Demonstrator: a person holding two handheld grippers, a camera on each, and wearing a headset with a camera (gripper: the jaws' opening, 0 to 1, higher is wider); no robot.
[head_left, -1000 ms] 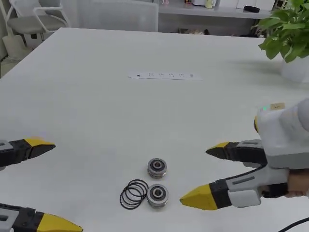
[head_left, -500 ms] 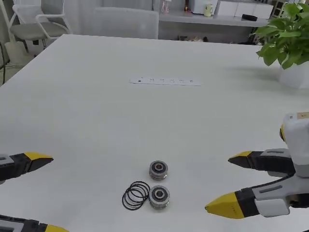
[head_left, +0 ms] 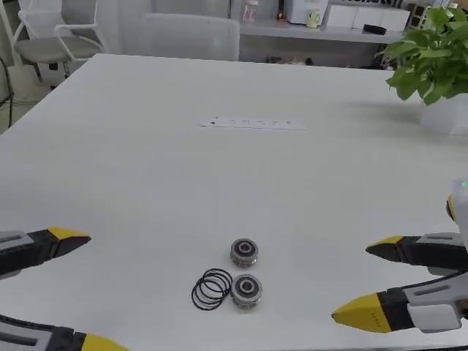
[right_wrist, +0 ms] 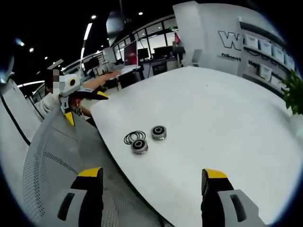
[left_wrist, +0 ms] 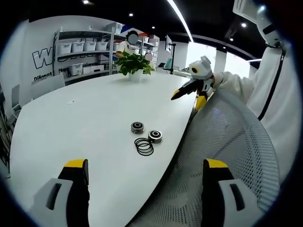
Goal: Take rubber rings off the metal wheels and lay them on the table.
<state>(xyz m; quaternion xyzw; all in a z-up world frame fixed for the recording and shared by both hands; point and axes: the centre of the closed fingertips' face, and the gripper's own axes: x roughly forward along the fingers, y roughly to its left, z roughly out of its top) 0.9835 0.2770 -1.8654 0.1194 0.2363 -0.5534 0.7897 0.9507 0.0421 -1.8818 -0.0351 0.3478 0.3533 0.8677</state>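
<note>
Two small metal wheels lie flat near the table's front edge, the far wheel (head_left: 243, 251) (left_wrist: 138, 126) (right_wrist: 158, 132) and the near wheel (head_left: 246, 289) (left_wrist: 155, 136) (right_wrist: 139, 146). Beside the near wheel lies a loose pile of black rubber rings (head_left: 211, 288) (left_wrist: 144, 145) (right_wrist: 134, 137). My left gripper (head_left: 69, 291) (left_wrist: 146, 170) stands open at the lower left, well away from the wheels. At the lower right my right gripper (head_left: 369, 281) (right_wrist: 153, 179) is open too, with nothing between its yellow-tipped fingers.
A white power strip (head_left: 252, 123) lies further back on the white table (head_left: 146, 168). A potted plant (head_left: 433, 58) stands at the back right. A mesh office chair (left_wrist: 232, 142) sits against the table's front edge. Chairs and shelves stand beyond the far edge.
My right gripper has drawn back to the right, away from the wheels. The left gripper has barely moved. Wheels and rings lie as before; the head camera has shifted slightly.
</note>
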